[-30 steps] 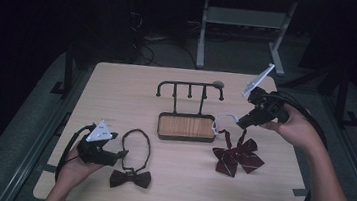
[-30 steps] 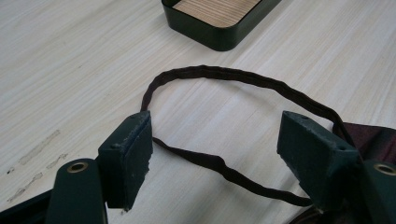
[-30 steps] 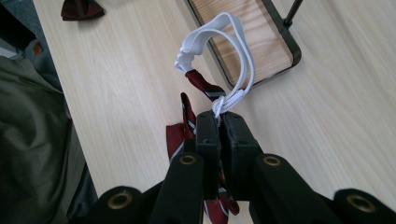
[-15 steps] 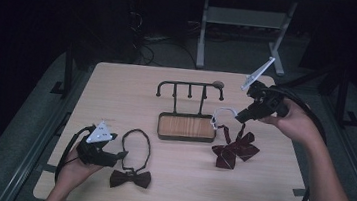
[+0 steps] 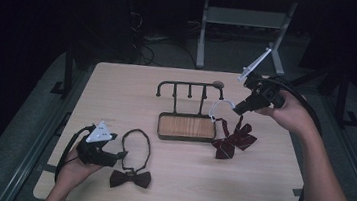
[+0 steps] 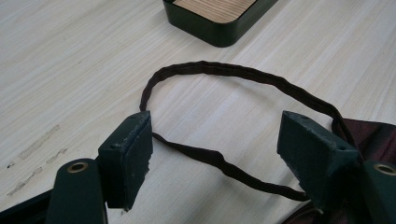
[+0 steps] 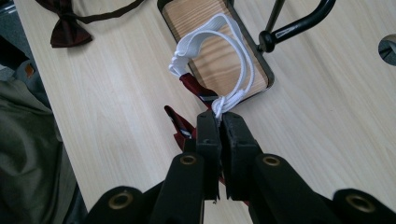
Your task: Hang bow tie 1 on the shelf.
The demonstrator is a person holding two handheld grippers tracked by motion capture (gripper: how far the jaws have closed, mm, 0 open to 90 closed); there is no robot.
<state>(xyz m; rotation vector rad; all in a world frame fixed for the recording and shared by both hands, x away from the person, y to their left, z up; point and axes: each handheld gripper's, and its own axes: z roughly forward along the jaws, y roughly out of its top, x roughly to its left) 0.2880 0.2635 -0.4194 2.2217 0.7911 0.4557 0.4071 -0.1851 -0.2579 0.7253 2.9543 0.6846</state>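
High view: pale wood worktop [image 5: 117, 89], bare over its whole left-far quarter and along the near edge at the right. Black rack [image 5: 189, 87] with upright pegs stands mid-worktop toward the far edge, its wood-floored tray [image 5: 186, 127] in front. Right gripper [image 5: 240, 108] is held off the surface near the far-right corner, just right of the rack, pointing down-left; right hand [image 5: 286, 109] wraps its body, forearm running in from the near-right corner across the right edge. From it hangs the red bow tie [image 5: 233, 139], its white strap [image 5: 219, 108] looped up to the jaws, its lower wings touching the worktop just beside the tray's right end. Left gripper [image 5: 120, 155] lies low near the near-left corner, left hand [image 5: 76, 167] under it, wrist crossing the near edge. Dark bow tie [image 5: 130, 178] lies flat by the near edge, its strap loop [image 5: 137, 144] spread toward the tray — apart from it, with bare wood between.

Left gripper view: jaws wide open, low over the worktop, straddling the dark strap loop [image 6: 243, 74]; whether they touch it I cannot tell. Dark bow fabric at the right jaw. Tray corner [image 6: 219, 28] beyond, bare wood at left.

Right gripper view: jaws closed tight on the white strap [image 7: 219, 51] at its knot — the loop stands out over the tray [image 7: 210, 42], red bow tie [image 7: 187, 126] dangling below the jaws. Rack bar [image 7: 299, 23] beyond the tray. Dark bow tie [image 7: 65, 28] farther off.
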